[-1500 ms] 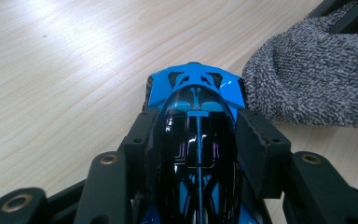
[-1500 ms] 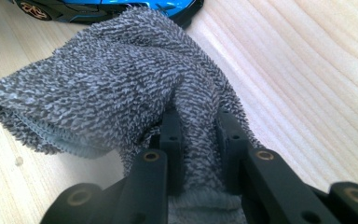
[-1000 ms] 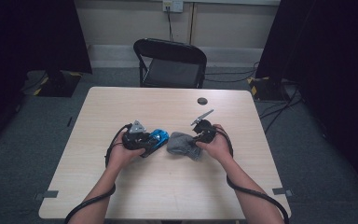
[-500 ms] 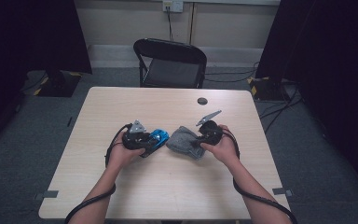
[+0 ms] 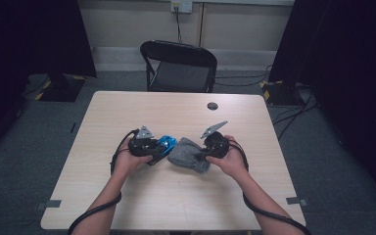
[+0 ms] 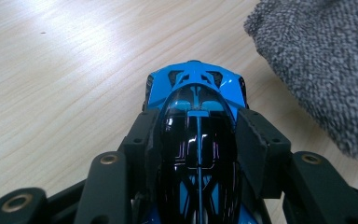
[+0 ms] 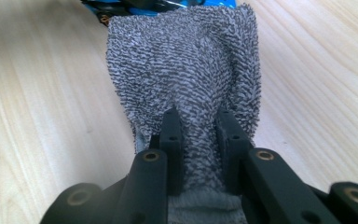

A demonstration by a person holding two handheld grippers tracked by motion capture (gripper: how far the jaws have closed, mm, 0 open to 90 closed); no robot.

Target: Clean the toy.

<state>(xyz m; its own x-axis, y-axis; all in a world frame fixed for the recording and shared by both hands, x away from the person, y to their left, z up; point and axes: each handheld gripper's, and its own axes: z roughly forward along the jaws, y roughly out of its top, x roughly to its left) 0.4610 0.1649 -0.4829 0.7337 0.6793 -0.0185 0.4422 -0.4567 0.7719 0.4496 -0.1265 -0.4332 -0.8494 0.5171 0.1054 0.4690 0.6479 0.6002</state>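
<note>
At centre left of the high view, the left tongs (image 5: 160,152) sit about half open, clamped on a blue and black toy car (image 5: 165,145). In the left gripper view the two black jaws press the car's (image 6: 196,135) sides, its blue nose pointing to the upper middle of the frame above the pale desk (image 6: 65,70). A grey knitted cloth (image 6: 317,70) fills the upper right corner there, just beside the car. At the centre of the high view the cloth (image 5: 188,154) lies between the two hands; whether it touches the car is hard to make out from that height. At centre right, the right tongs (image 5: 199,154) are nearly closed, pinching a bunched fold of the cloth (image 7: 191,74), which stretches toward the top of the right gripper view.
</note>
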